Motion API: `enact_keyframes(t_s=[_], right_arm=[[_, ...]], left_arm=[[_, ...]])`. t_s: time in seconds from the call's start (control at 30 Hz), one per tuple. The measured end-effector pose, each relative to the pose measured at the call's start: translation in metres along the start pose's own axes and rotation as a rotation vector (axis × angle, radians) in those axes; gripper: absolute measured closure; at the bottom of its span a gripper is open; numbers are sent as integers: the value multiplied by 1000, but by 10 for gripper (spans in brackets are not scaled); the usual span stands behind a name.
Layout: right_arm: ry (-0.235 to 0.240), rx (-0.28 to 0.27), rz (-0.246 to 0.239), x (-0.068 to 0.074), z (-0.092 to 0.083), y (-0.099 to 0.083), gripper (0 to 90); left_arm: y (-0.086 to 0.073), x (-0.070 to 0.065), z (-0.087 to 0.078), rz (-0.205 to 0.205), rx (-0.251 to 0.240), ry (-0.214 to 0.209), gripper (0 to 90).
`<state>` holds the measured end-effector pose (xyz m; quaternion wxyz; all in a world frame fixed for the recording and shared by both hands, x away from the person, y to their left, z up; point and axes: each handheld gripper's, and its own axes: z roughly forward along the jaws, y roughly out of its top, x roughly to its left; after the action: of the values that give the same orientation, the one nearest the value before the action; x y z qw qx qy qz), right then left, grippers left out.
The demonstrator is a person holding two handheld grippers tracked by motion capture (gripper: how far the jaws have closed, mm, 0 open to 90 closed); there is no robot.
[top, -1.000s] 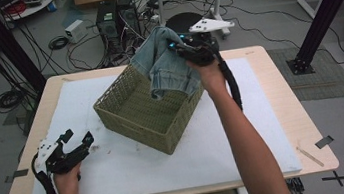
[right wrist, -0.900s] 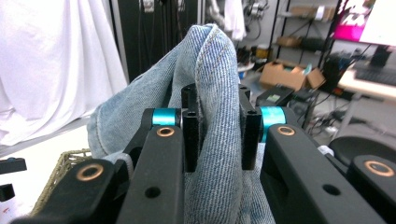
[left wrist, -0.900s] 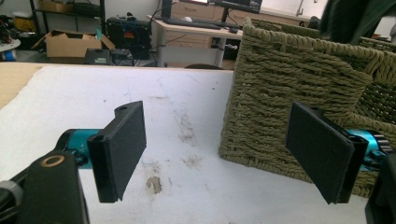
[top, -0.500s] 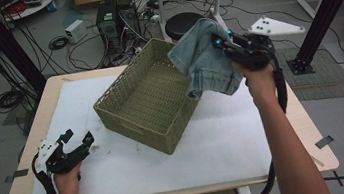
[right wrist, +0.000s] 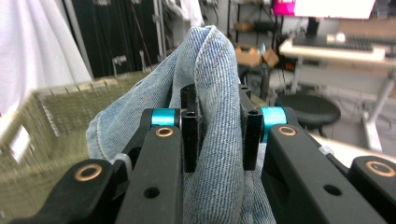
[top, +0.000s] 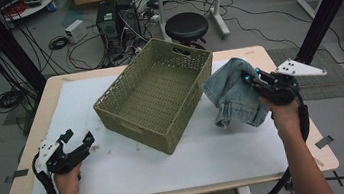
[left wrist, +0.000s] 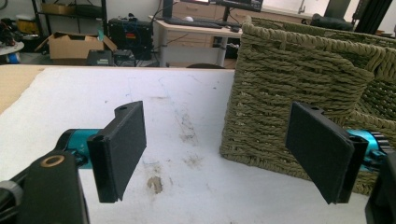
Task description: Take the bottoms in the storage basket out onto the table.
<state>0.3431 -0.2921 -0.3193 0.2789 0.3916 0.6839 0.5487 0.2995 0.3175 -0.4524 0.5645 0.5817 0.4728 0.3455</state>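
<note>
Two grippers, one pair of jeans in our grasp.
Our right gripper clamps the bunched denim just right of the woven basket; our left gripper rests spread and empty on the white mat.

Faded denim cloth (ribbed weave), rough woven basket.

A wooden table carries a white mat; a woven basket stands on it.
</note>
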Motion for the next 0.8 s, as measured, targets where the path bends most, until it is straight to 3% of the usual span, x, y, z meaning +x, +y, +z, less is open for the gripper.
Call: enact_keyframes(t_s=[0.03, 0.07, 0.13, 0.2, 0.23, 0.27, 0.37, 0.5, 0.6, 0.63, 0.8], right_arm=[[0, 0, 0, 0, 0, 0, 769], [-22, 31, 15, -5, 3, -16, 768], [-28, 47, 21, -7, 4, -24, 768], [-44, 94, 30, -11, 8, -45, 765], [-44, 94, 30, -11, 8, -45, 765], [-31, 83, 63, -13, 10, -59, 766], [-30, 90, 62, -12, 11, -66, 766], [-24, 147, 14, -8, 19, -72, 767], [-17, 201, 1, -7, 29, -79, 769], [-15, 243, -10, -5, 36, -87, 771], [-4, 228, 39, -9, 42, -102, 774]], left_arm=[[0, -1, 0, 1, 0, 0, 208], [0, -1, 0, 4, -1, 0, 208], [0, -2, 0, 16, 1, 4, 207], [0, -2, 0, 17, -1, 4, 207], [0, -2, 0, 15, -1, 4, 207], [0, -2, 0, 14, -2, 2, 208], [0, -2, 0, 18, -1, 4, 207], [0, -3, 0, 23, 2, 8, 208], [0, -3, 0, 23, 1, 12, 208], [0, -3, 0, 24, 1, 15, 207], [0, -4, 1, 26, 4, 22, 207]])
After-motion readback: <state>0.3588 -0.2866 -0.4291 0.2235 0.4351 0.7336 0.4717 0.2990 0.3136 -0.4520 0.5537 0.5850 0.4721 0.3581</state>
